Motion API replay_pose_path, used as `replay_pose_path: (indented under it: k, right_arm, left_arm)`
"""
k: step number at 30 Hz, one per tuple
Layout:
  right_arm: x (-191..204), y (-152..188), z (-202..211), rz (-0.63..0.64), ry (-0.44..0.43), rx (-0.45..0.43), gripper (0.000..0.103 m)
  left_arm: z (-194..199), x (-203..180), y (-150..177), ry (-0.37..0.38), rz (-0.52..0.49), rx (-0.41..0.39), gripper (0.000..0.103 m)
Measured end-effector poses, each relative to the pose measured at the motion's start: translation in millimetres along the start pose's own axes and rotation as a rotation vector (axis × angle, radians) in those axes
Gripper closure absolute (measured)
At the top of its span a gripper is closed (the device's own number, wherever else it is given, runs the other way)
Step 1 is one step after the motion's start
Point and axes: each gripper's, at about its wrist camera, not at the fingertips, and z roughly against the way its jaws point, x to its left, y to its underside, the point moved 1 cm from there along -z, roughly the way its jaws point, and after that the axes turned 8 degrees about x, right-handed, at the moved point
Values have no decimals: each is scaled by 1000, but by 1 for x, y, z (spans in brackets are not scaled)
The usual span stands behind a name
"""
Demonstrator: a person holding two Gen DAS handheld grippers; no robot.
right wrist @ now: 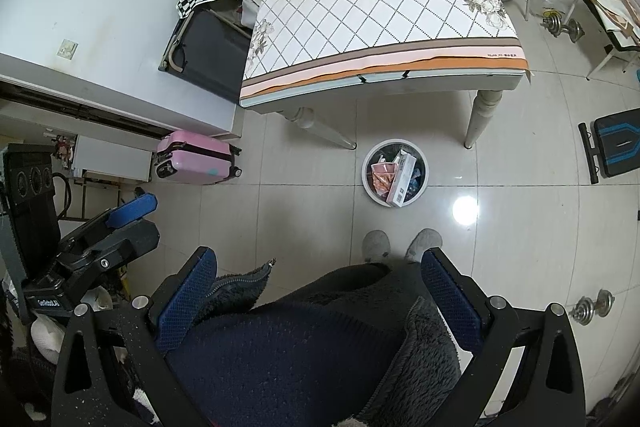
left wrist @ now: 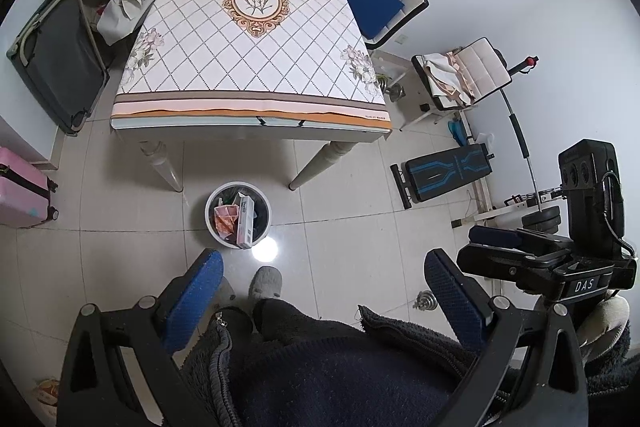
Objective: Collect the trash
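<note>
Both your tools, left tool (left wrist: 322,287) and right tool (right wrist: 320,285), hang open and empty above the filled wastebasket (left wrist: 238,214); the surface (left wrist: 248,39) looks cleared, so collecting seems finished.

Left gripper (left wrist: 324,291), right gripper (right wrist: 320,287): jaws wide apart, empty.

A lived-in home room is shown: tiled floor, a table (left wrist: 252,39) under a floral cloth, suitcases (right wrist: 196,157), chairs (left wrist: 384,3), a weight bench (left wrist: 444,175), dumbbells (right wrist: 592,307) and a waste bin (left wrist: 238,215).
</note>
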Motion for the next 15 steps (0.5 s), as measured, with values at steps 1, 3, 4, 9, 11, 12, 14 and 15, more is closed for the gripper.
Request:
replay_pose_path:
  k: [1, 3, 4, 9, 11, 12, 14, 15]
  right_arm:
    - [0, 0, 0, 0, -1, 0, 0]
    - [1, 0, -1, 0, -1, 2, 0]
    - [1, 0, -2, 0, -1, 2, 0]
    - [2, -1, -2, 1, -1, 4, 0]
    - [2, -1, -2, 2, 0, 5, 0]
    - [2, -1, -2, 3, -1, 6, 0]
    - [3, -2, -3, 5, -1, 7, 0]
    - [3, -2, -3, 4, -3, 7, 0]
  left_arm:
    - [0, 0, 0, -1, -1, 0, 0]
    - [1, 0, 0, 0, -1, 0, 0]
    - [0, 0, 0, -1, -1, -1, 0]
    - [1, 1, 0, 1, 0, -2, 0]
    - [0, 2, 0, 0, 1, -3, 0]
    - [1, 3, 0, 1, 3, -2, 0]
    - [2, 4, 0, 0, 4, -3, 0]
    - [2, 5, 0, 0, 4, -3, 0]
